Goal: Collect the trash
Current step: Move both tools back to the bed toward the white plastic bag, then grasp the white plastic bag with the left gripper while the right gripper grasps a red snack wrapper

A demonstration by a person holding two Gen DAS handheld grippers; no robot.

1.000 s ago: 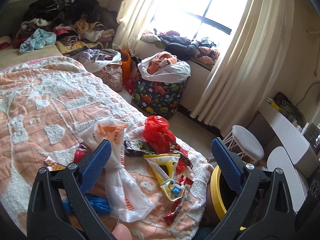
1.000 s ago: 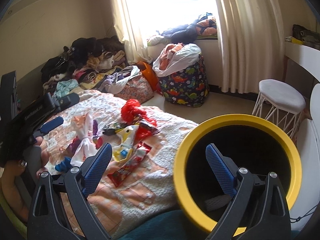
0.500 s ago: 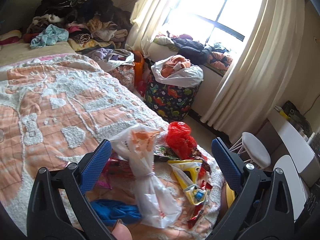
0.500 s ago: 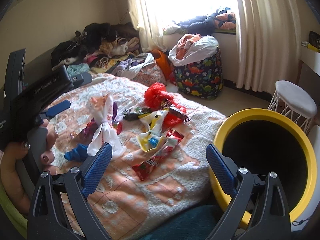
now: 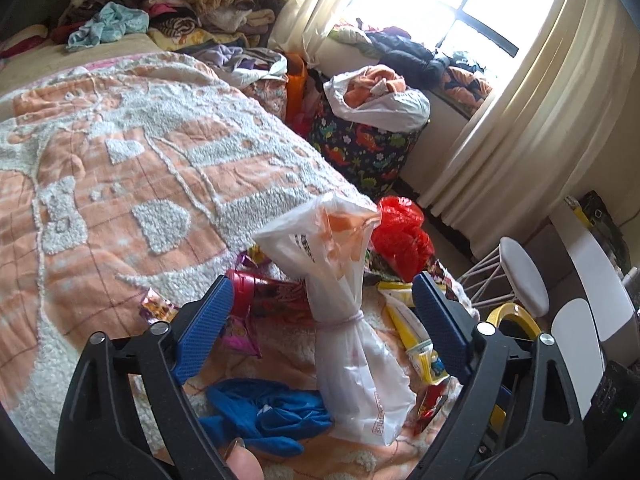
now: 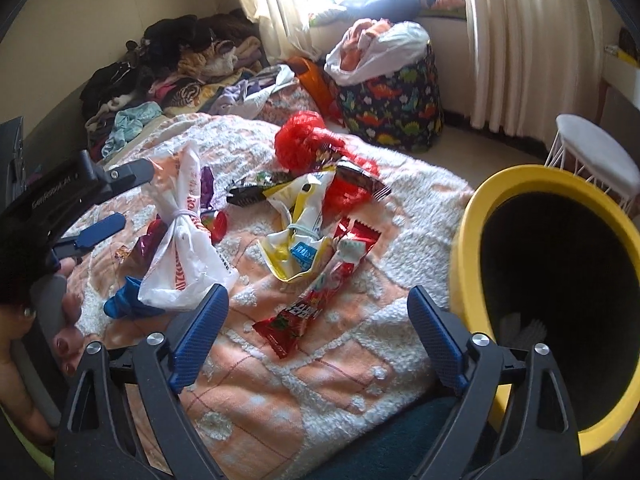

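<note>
Trash lies on the peach and white bedspread (image 5: 120,168). A knotted white plastic bag (image 5: 348,320) stands between the jaws of my open, empty left gripper (image 5: 320,312); it also shows in the right wrist view (image 6: 180,240). Near it lie a blue wad (image 5: 272,412), a red bag (image 5: 400,232), a yellow and white wrapper (image 6: 300,224) and a red snack wrapper (image 6: 320,292). My right gripper (image 6: 316,324) is open and empty, just above the red snack wrapper. A yellow bin (image 6: 560,280) stands at the right of the bed.
Piles of clothes (image 5: 180,4) lie at the far end of the bed. A dinosaur-print hamper (image 5: 364,148) stands by the curtained window. A white stool (image 6: 596,160) stands behind the bin. A white desk (image 5: 592,280) is at the right.
Both grippers have moved left and closer to the trash. The white bag now sits between the left jaws. The bin has slid to the right edge of the right wrist view.
</note>
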